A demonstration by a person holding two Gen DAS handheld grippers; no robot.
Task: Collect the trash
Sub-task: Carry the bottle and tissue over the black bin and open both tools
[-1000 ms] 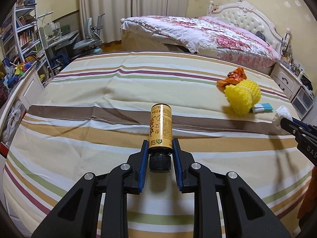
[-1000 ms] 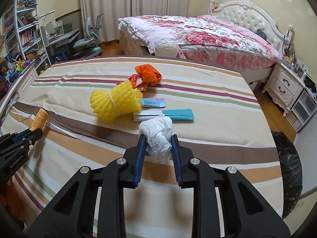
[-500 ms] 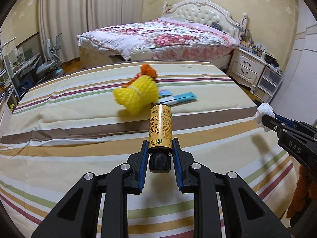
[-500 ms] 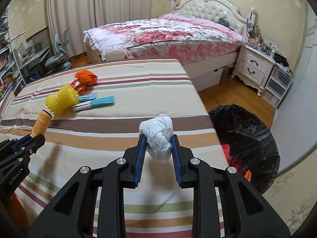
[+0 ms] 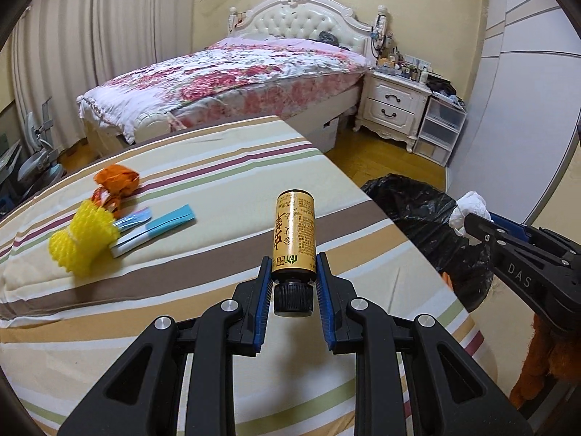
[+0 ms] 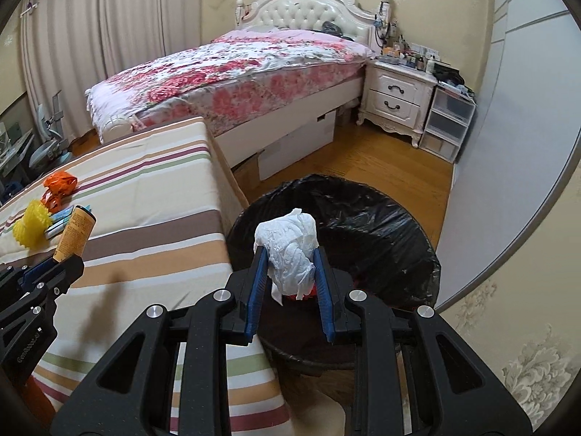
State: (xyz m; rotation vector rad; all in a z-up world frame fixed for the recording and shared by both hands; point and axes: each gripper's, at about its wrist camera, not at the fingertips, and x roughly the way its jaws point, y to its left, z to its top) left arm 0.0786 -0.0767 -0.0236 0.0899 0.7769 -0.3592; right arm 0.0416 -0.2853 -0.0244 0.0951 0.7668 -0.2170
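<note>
Left tongs (image 5: 293, 276): clenched on the gold bottle (image 5: 294, 234), blue pads against the lower part of its body just above the black cap (image 5: 292, 297). Cap end points back toward the camera, flat base away; label with dark red characters faces up. The bottle is held clear above the striped table (image 5: 203, 181), near its right-hand edge.

Right tongs (image 6: 290, 272): clenched on a crumpled white tissue wad (image 6: 290, 249), which bulges above the pad tips and trails a little below them. In the right wrist view the wad sits over the open mouth of the black trash bag (image 6: 381, 225); something red shows inside the bag just beneath the wad (too little visible to identify). In the left wrist view the right tongs (image 5: 468, 218) enter from the right with the tissue wad (image 5: 468, 207) at their tip, in front of the black trash bag (image 5: 417, 214).

Trash bag stands on the wooden floor (image 6: 392, 163), just beside the table corner.

Remaining on the table, well apart from both tongs, toward its far left:
- yellow foam net (image 5: 81, 241), bunched
- teal-and-white flat packet (image 5: 159, 227), touching the net, with a smaller foil wrapper (image 5: 134, 216) beside it
- orange crumpled wrapper (image 5: 116, 181), behind the net

Beyond the table: bed with floral cover (image 5: 254, 69), white nightstand (image 5: 395, 105) cluttered on top, clear drawer unit (image 5: 441, 125) beside it.
</note>
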